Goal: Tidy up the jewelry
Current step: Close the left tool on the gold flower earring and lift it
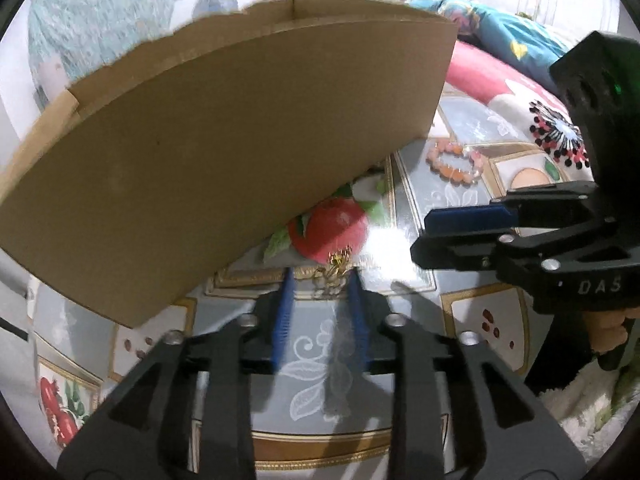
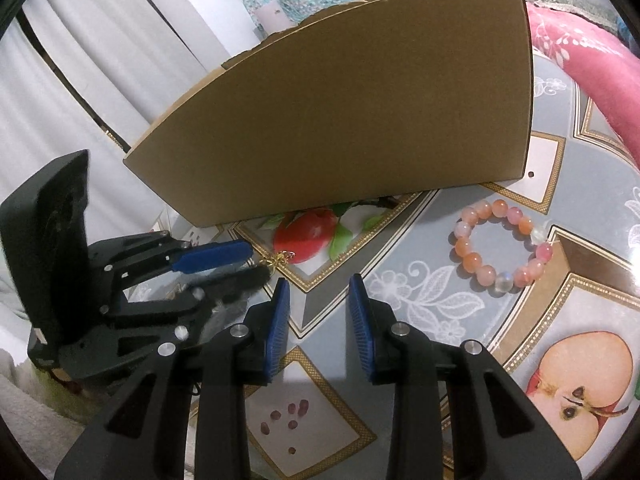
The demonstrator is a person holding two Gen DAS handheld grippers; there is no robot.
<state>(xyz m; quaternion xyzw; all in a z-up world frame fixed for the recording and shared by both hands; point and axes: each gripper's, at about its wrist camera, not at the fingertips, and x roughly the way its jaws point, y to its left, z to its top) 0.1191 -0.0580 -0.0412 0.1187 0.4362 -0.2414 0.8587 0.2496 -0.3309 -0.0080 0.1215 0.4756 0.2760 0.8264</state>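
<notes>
A small gold jewelry piece point(image 1: 335, 267) lies on the patterned tablecloth point(image 1: 320, 360), just in front of a tall cardboard box point(image 1: 224, 152). My left gripper point(image 1: 320, 282) stands open around it; the blue pads do not touch it. In the right wrist view the same gold piece point(image 2: 277, 259) sits at the tips of the left gripper point(image 2: 256, 266). A bracelet of orange and pink beads point(image 2: 474, 259) lies to the right on the cloth, also seen as the bracelet point(image 1: 454, 176) in the left wrist view. My right gripper point(image 2: 319, 286) hovers open over the cloth with nothing between its fingers.
The cardboard box point(image 2: 360, 112) fills the back of the table. A pink pillow point(image 2: 592, 52) and blue bedding point(image 1: 516, 36) lie beyond the right edge. White curtains point(image 2: 100, 52) hang at the left. A hand point(image 1: 608, 328) grips the right gripper point(image 1: 422, 234).
</notes>
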